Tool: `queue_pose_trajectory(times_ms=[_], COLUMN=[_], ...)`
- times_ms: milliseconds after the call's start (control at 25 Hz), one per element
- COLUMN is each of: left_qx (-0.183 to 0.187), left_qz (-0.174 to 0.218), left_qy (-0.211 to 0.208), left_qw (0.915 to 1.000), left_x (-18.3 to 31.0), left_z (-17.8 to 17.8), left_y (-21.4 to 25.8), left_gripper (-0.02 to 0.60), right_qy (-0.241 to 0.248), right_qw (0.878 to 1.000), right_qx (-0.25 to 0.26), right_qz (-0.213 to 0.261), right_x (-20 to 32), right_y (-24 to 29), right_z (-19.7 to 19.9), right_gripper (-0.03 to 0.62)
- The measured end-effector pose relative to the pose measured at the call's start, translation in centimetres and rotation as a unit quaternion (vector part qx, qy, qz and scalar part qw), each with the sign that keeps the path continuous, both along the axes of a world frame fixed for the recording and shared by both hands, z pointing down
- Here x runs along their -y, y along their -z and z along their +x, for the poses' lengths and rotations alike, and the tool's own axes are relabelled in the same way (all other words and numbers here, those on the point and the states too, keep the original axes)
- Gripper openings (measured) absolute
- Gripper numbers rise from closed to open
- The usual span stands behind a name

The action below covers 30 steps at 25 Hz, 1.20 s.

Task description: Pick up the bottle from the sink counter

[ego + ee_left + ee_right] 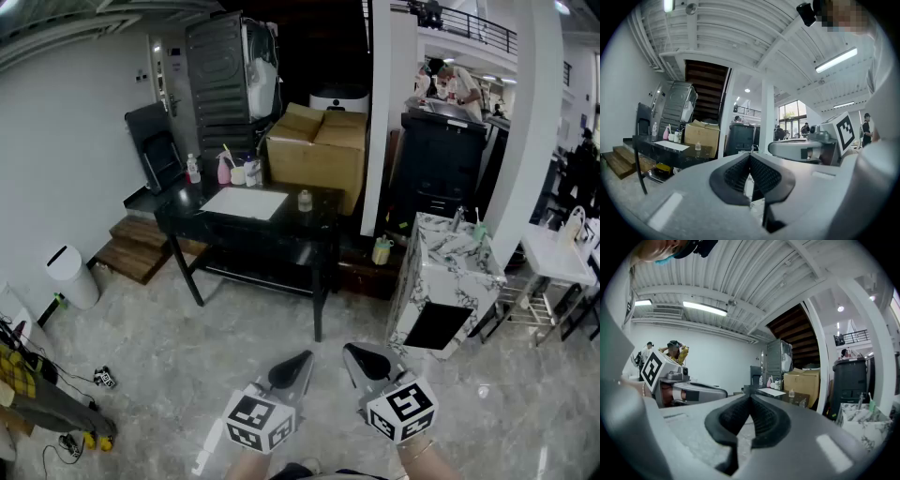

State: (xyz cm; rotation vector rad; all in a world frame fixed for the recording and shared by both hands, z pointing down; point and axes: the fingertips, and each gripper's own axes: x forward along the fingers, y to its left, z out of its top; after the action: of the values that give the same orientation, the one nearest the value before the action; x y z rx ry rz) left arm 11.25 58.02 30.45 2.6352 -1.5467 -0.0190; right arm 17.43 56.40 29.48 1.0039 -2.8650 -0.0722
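A white marble sink counter stands right of centre in the head view. On its top, beside a faucet, stands a small greenish bottle. The right gripper view shows the counter at its far right edge, with the bottle tiny on top. My left gripper and right gripper are held low and side by side over the floor, well short of the counter. In both gripper views the left gripper and right gripper have their pads pressed together with nothing between them.
A black table with several small bottles and a white sheet stands ahead, with a cardboard box behind it. A white pillar rises beside the counter, and a wire rack stands at the right. A white bin and cables lie at the left.
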Motion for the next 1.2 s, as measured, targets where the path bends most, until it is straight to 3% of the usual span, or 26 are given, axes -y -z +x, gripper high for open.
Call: queue_pose_trajectory(times_ms=[480,680,960,1200], left_qx=[-0.016,-0.018,-0.017,-0.019], left_qz=[0.003,0.000,-0.012,-0.029], left_qy=[-0.001,-0.011,-0.033,-0.040], left_qw=[0.9999,0.9998,0.9993,0.9986], left_x=[1.4,2.3,3.5,5.8], left_z=[-2.5,-3.0,-3.6,-4.1], left_y=[0.3,-0.1,-1.3,-2.5], left_gripper=[0.002,0.002,0.002,0.002], right_qy=[0.025,0.011,-0.020,-0.014], right_qw=[0.999,1.000,1.000,1.000], right_qx=[-0.015,-0.010,-0.009,-0.001], right_qz=[0.014,0.022,-0.003,-0.027], right_x=[0.1,0.6,2.1,4.1], right_y=[-0.2,-0.2,-2.2,-3.6], right_z=[-3.9,-4.5,-4.8,-5.8], right_gripper=[0.003,0.003,0.003,0.003])
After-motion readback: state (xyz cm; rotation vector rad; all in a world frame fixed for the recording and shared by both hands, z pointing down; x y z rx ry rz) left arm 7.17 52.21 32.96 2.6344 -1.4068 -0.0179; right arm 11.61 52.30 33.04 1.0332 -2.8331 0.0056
